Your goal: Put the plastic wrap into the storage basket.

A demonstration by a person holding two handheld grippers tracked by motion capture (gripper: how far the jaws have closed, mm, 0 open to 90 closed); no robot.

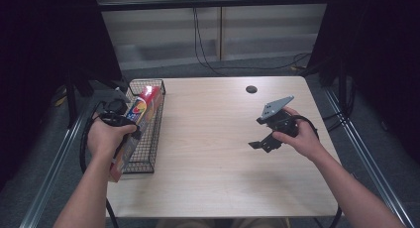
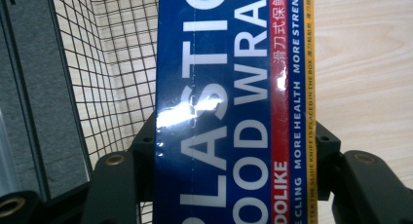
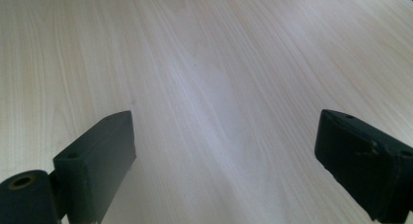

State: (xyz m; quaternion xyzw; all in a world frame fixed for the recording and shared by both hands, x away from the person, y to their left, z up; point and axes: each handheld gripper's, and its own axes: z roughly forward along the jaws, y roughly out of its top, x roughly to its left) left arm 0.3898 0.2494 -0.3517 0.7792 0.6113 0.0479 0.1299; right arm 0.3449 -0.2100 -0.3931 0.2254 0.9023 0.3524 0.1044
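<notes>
A long plastic food wrap box (image 1: 138, 120), blue with red and yellow ends, lies lengthwise over the black wire basket (image 1: 151, 139) at the table's left edge. My left gripper (image 1: 124, 126) is shut on the box near its middle. In the left gripper view the blue box (image 2: 229, 107) stands between the two jaws, with basket mesh (image 2: 112, 78) behind it. My right gripper (image 1: 261, 142) hovers over the right half of the table, open with nothing between its jaws. The right gripper view has bare wood (image 3: 204, 87) between the wide-apart gripper (image 3: 224, 151) jaws.
A light wooden table (image 1: 213, 163) with a round cable hole (image 1: 251, 89) near its far edge. Grey floor and metal rails run along both sides. Black curtains hang at left and right, with cables on the floor behind.
</notes>
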